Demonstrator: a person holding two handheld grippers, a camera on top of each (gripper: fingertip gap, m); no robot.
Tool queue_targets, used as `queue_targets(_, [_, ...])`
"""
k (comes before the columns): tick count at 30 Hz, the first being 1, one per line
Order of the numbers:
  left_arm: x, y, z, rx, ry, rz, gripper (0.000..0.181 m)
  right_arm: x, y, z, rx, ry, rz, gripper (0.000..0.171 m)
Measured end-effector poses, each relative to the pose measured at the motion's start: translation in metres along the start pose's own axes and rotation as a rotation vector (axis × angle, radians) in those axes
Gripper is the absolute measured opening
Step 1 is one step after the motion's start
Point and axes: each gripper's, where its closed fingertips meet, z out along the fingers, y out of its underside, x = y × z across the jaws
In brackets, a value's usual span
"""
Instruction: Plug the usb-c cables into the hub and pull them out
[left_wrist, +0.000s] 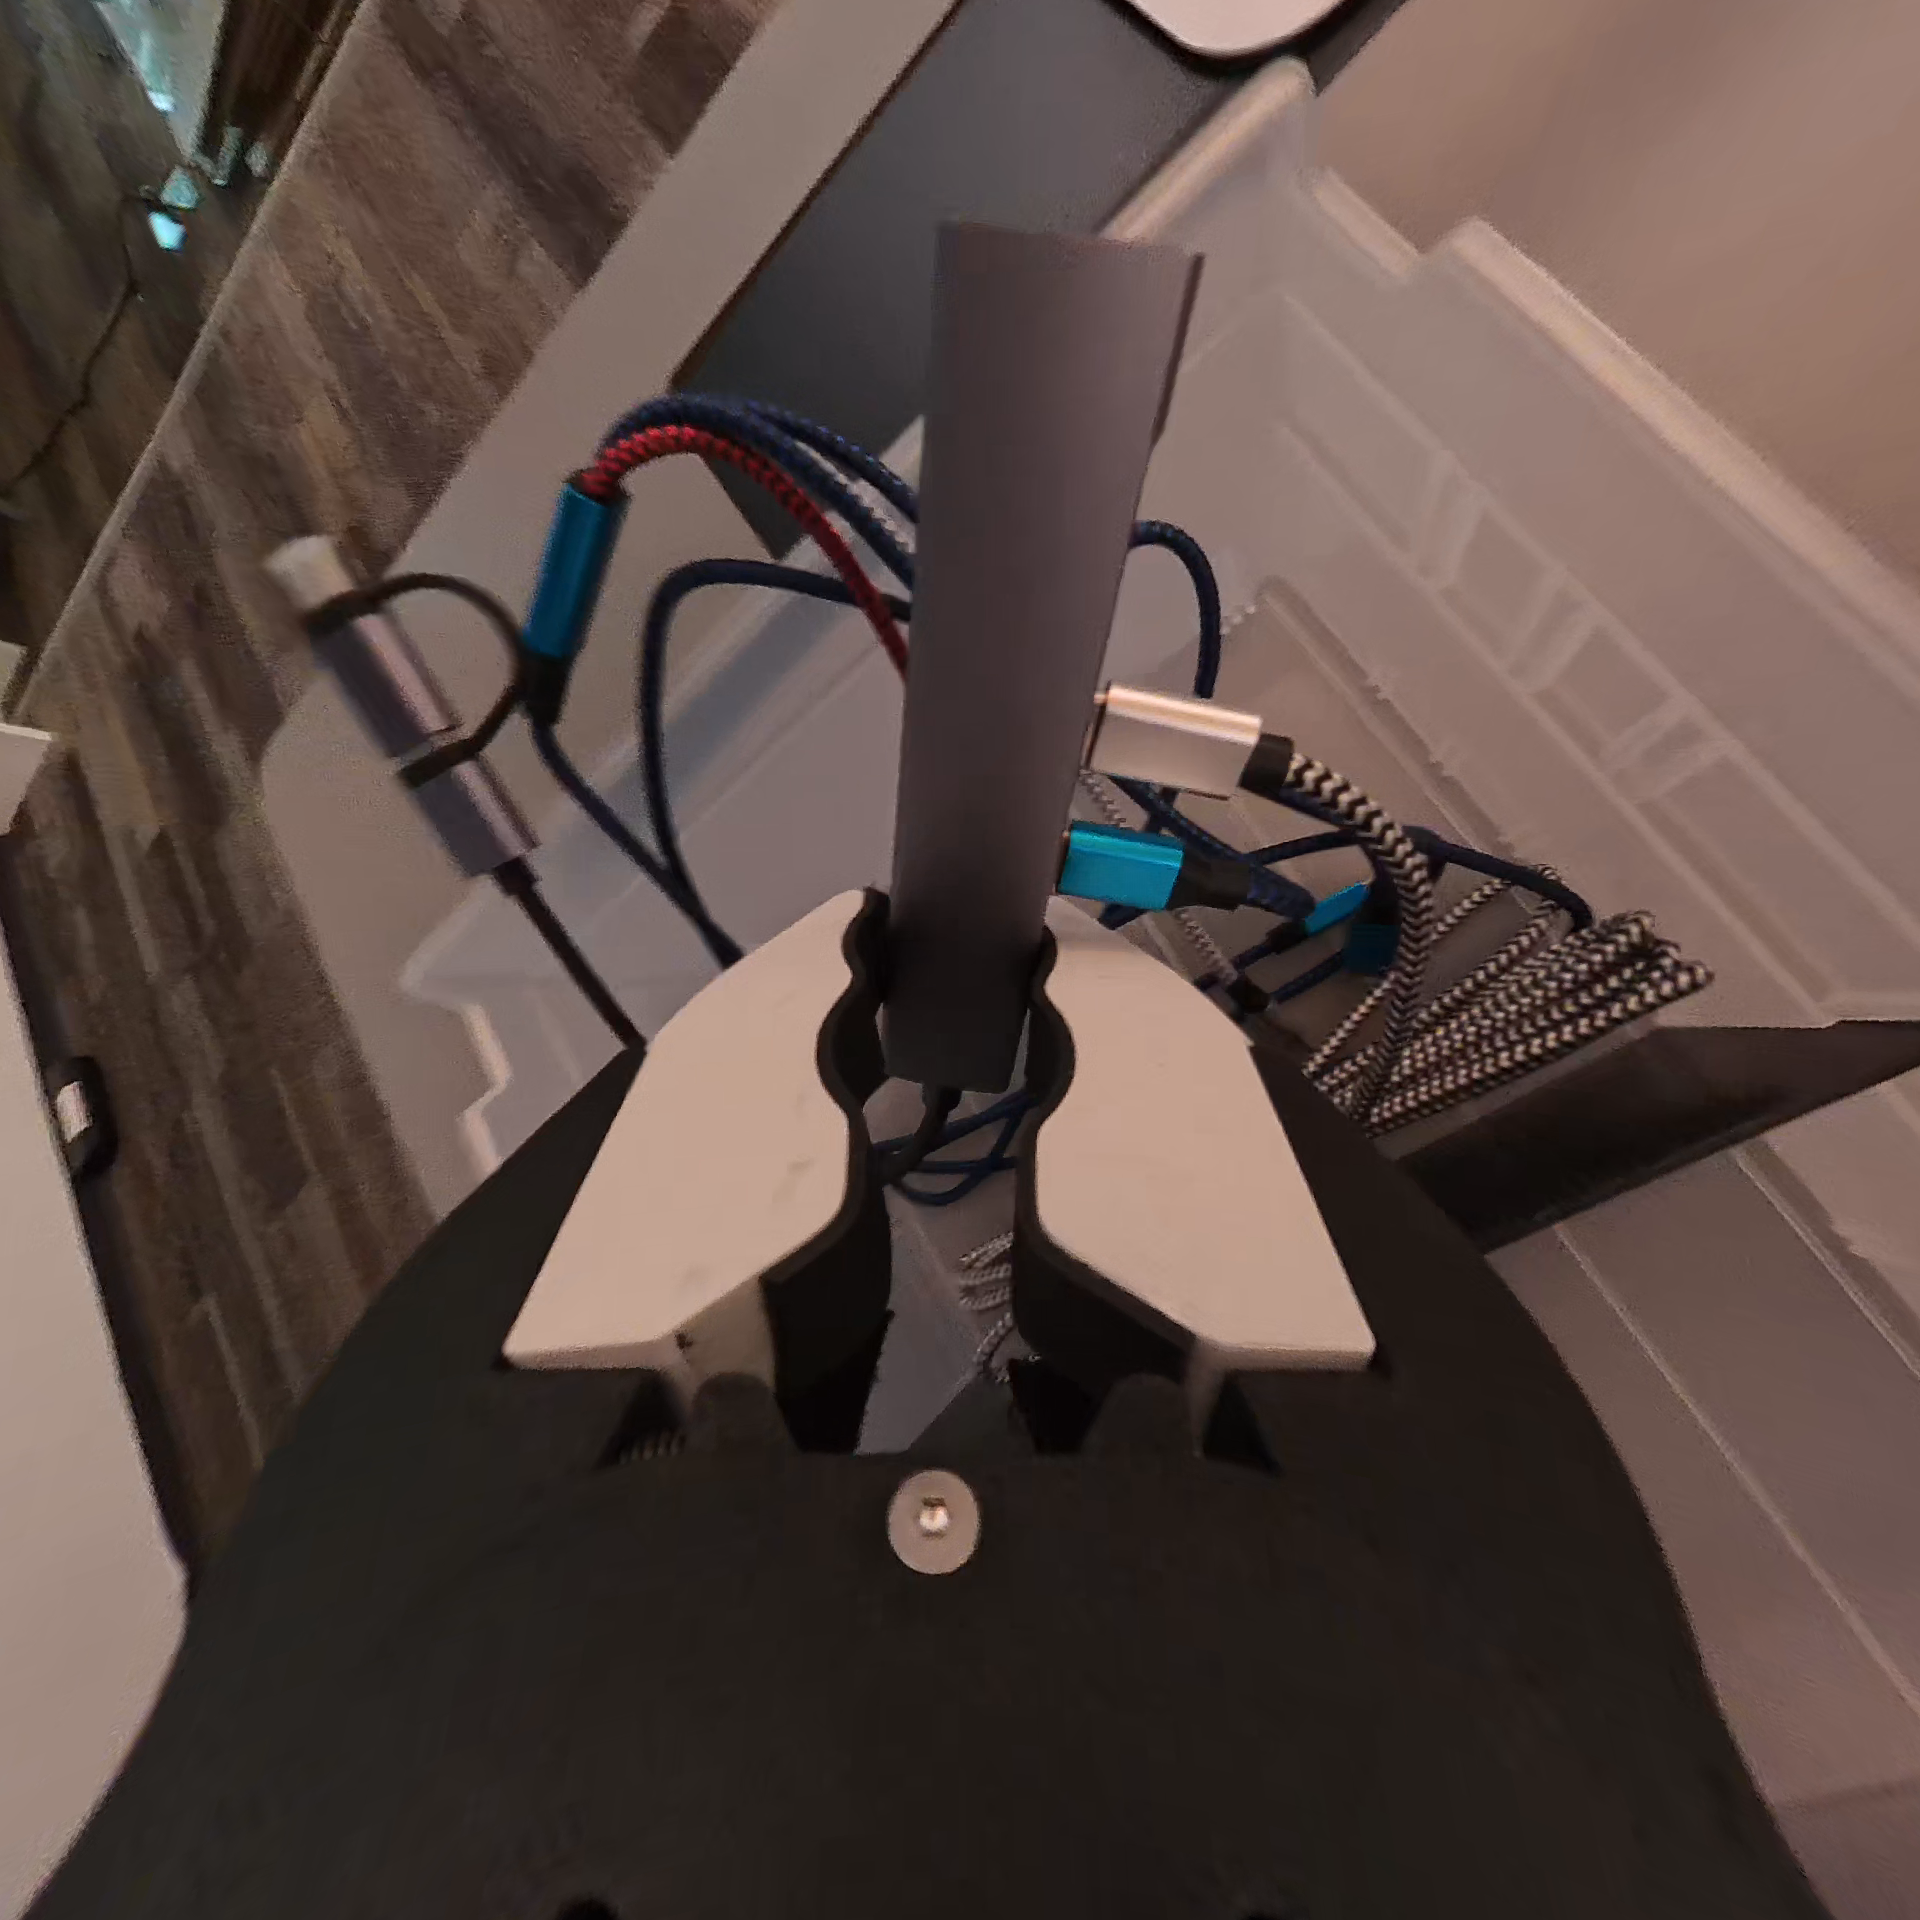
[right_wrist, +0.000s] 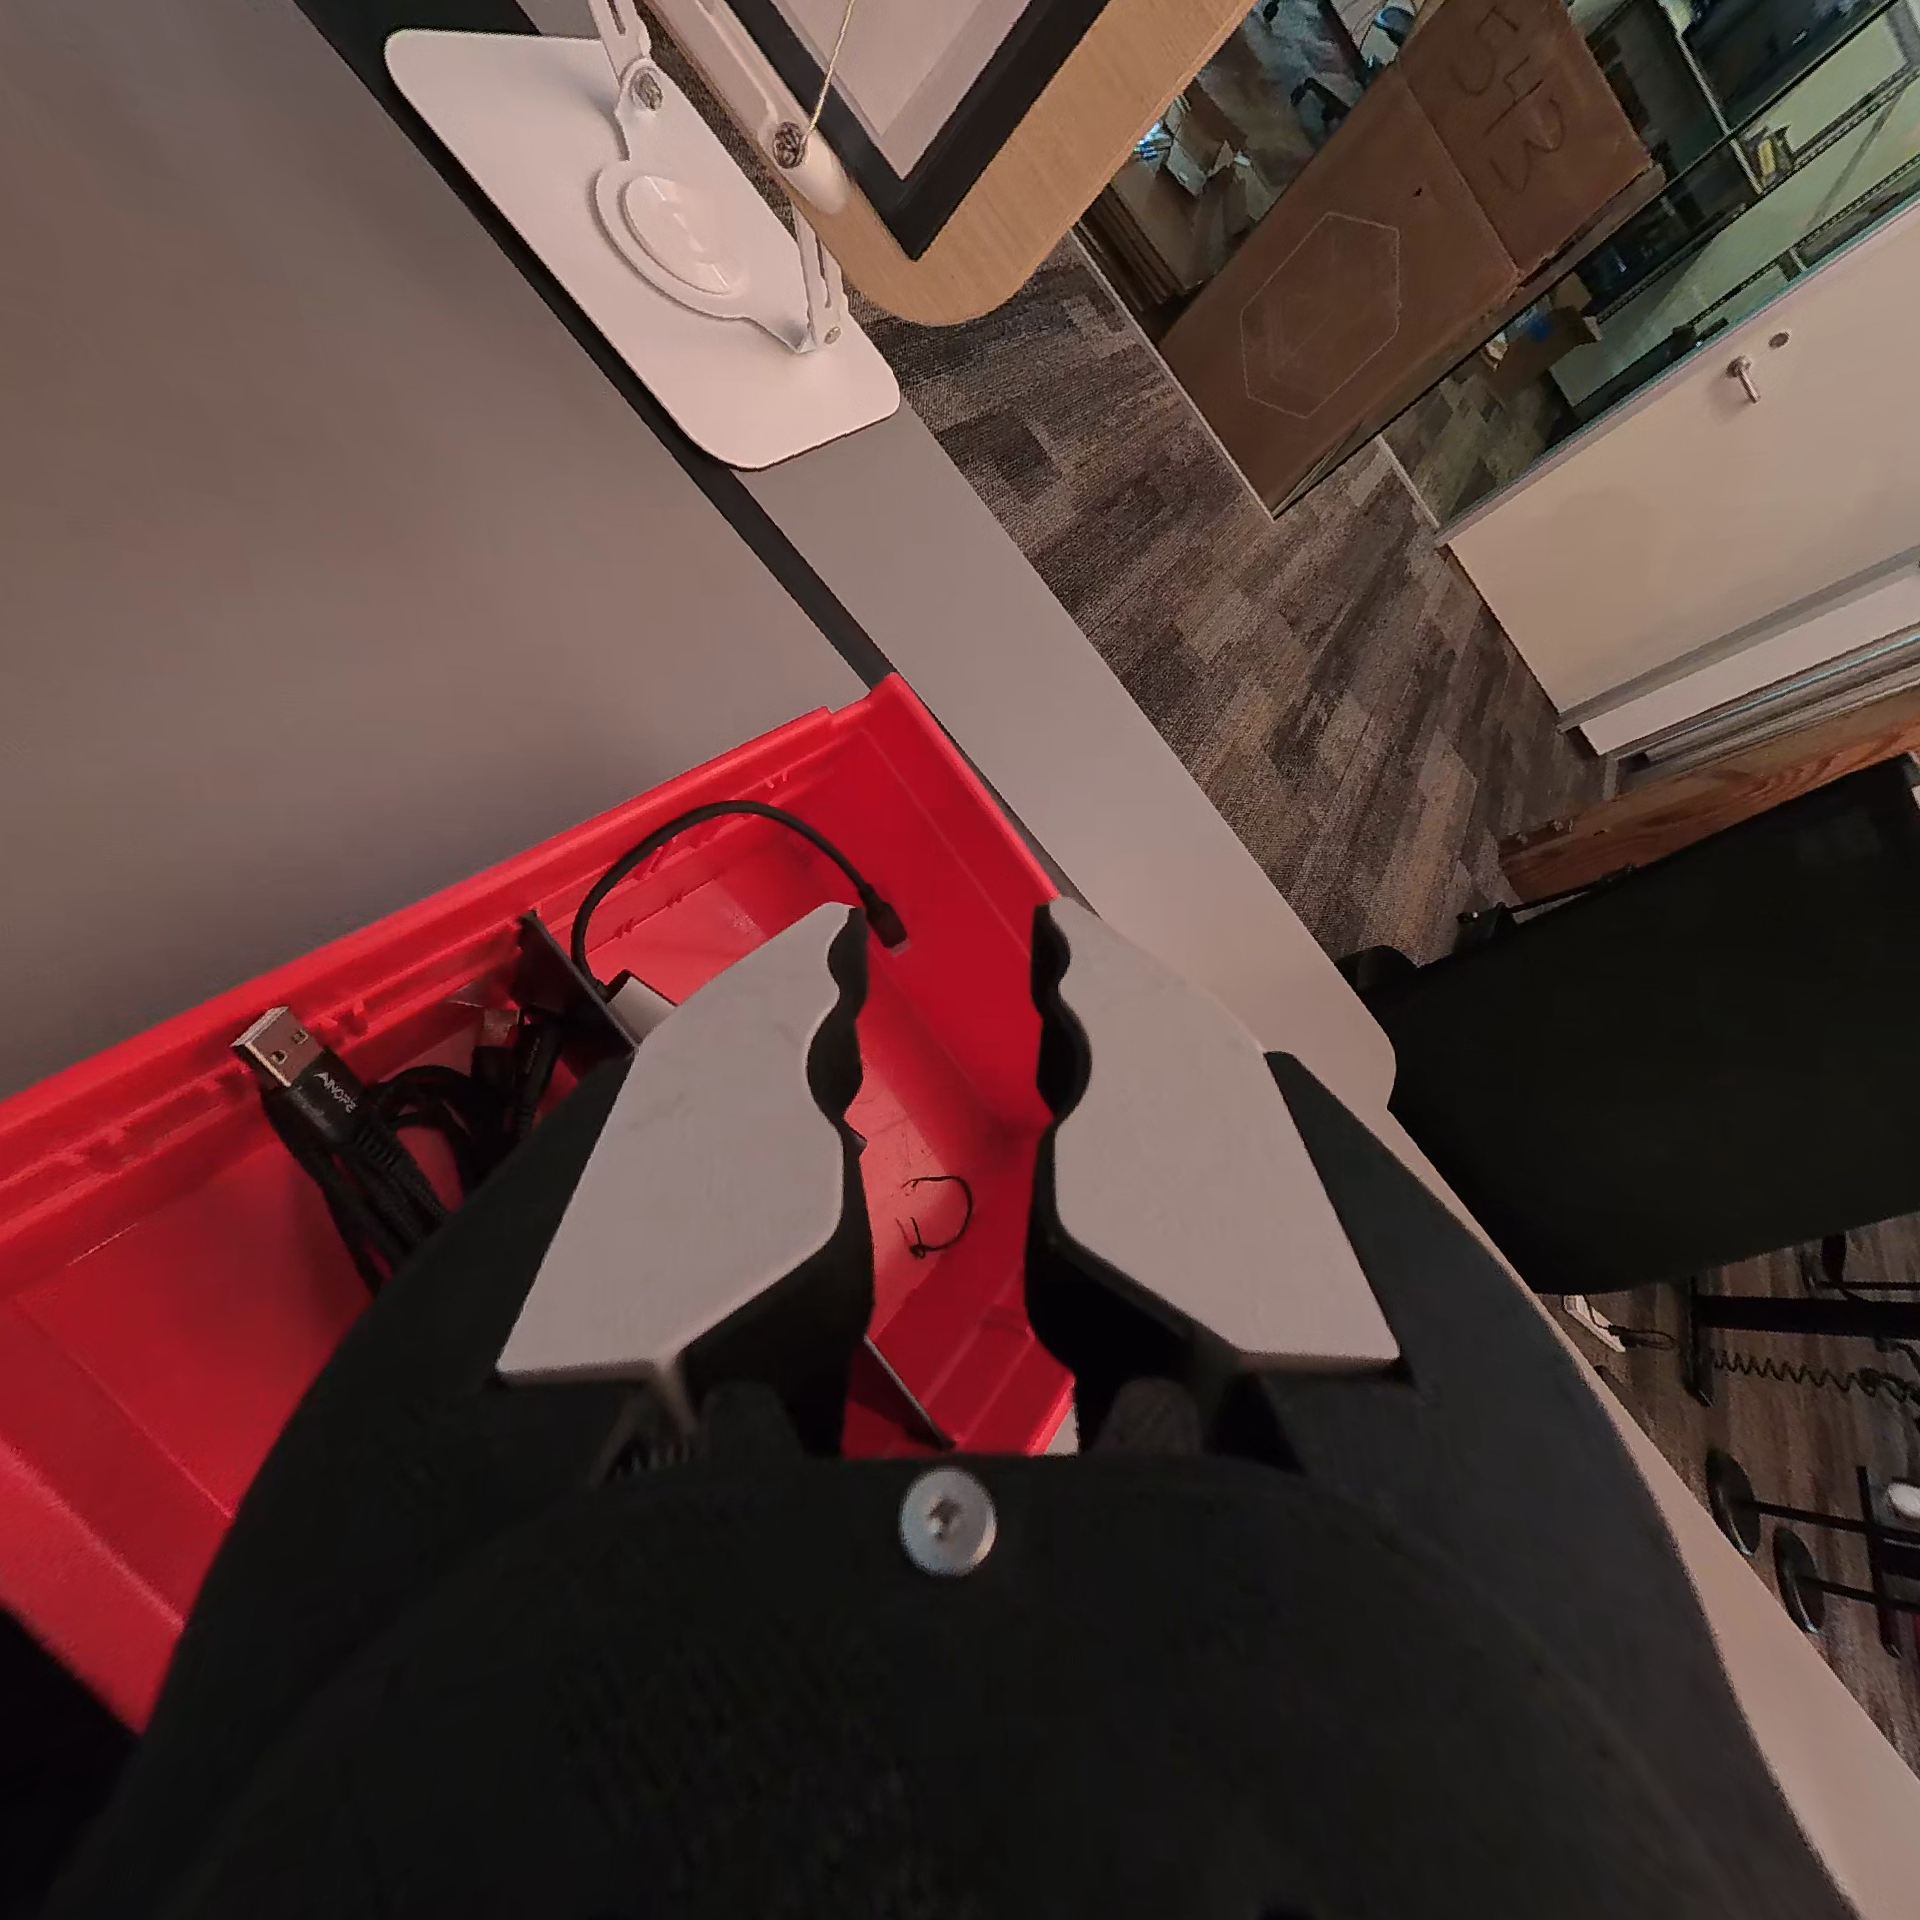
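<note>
Dark grey hub (left_wrist: 1023, 644) stands gripped at its near end by the left gripper (left_wrist: 961, 961), jaws pinching it, likely steadying it for unplugging; silver plug (left_wrist: 1169, 736) and blue plug (left_wrist: 1122, 860) sit in its right side. Right gripper (right_wrist: 948, 940) hovers over the red bin (right_wrist: 935, 790), jaws spread, empty.

Right gripper (right_wrist: 948, 940), jaws apart w/ nothing between, hangs over a red bin (right_wrist: 914, 769) on a grey table (right_wrist: 312, 468). Inside: a black USB-A cable (right_wrist: 312, 1101) at left, a thin black cable (right_wrist: 727, 821) arcing near the fingertips.
</note>
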Motion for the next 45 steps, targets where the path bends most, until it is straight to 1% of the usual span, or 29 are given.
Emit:
queue_targets(3, [-0.014,-0.010,-0.020,0.033,-0.073,-0.014,0.023,0.000,-0.002,-0.001,0.006,0.004,0.000,0.030])
queue_targets(6, [-0.025,-0.034,-0.054,0.146,-0.131,-0.058,0.022,0.000,-0.003,-0.001,0.011,0.006,-0.003,0.030])
queue_targets(10, [-0.032,-0.072,-0.113,0.346,-0.207,-0.124,0.021,0.000,-0.004,-0.001,0.010,0.010,-0.003,0.029])
queue_targets(13, [-0.027,-0.106,-0.168,0.557,-0.214,-0.211,0.021,0.001,-0.004,0.000,0.005,0.013,-0.001,0.028])
queue_targets(16, [-0.008,-0.134,-0.229,0.813,-0.138,-0.282,0.020,0.000,-0.004,0.001,0.002,0.014,0.002,0.028])
queue_targets(17, [0.000,-0.141,-0.246,0.876,-0.107,-0.284,0.021,0.000,-0.005,0.001,0.002,0.014,0.002,0.028])
queue_targets(18, [0.010,-0.146,-0.259,0.917,-0.078,-0.272,0.020,0.000,-0.006,0.001,0.004,0.015,0.003,0.028])
queue_targets(20, [0.031,-0.155,-0.272,0.935,-0.020,-0.248,0.020,0.000,-0.009,0.001,0.010,0.019,0.008,0.027])
queue_targets(23, [0.065,-0.175,-0.270,0.944,0.054,-0.213,0.020,0.001,-0.026,-0.001,0.071,0.029,0.053,0.027])
queue_targets(26, [0.106,-0.201,-0.251,0.951,0.169,-0.209,0.020,0.003,-0.062,-0.010,0.216,0.069,0.123,0.027])
queue_targets(29, [0.139,-0.220,-0.227,0.961,0.226,-0.232,0.020,0.001,-0.119,-0.035,0.489,0.098,0.279,0.037])
queue_targets(32, [0.162,-0.229,-0.205,0.951,0.245,-0.249,0.021,-0.030,-0.179,-0.070,0.824,-0.023,0.465,0.039])
queue_targets(34, [0.168,-0.232,-0.195,0.962,0.225,-0.276,0.020,-0.059,-0.205,-0.089,0.985,-0.117,0.539,0.041])
queue_targets(35, [0.171,-0.234,-0.192,0.973,0.222,-0.292,0.020,-0.072,-0.214,-0.093,1.031,-0.149,0.579,0.040])
queue_targets(36, [0.174,-0.235,-0.189,0.987,0.226,-0.304,0.020,-0.086,-0.221,-0.094,1.053,-0.201,0.623,0.039])
queue_targets(39, [0.181,-0.237,-0.181,0.992,0.206,-0.304,0.020,-0.120,-0.233,-0.089,1.019,-0.386,0.723,0.037])
queue_targets(41, [0.181,-0.236,-0.177,0.988,0.162,-0.280,0.020,-0.127,-0.235,-0.090,1.015,-0.411,0.722,0.033])
queue_targets(45, [0.181,-0.236,-0.180,1.011,0.088,-0.238,0.020,-0.127,-0.231,-0.079,0.948,-0.420,0.737,0.034])
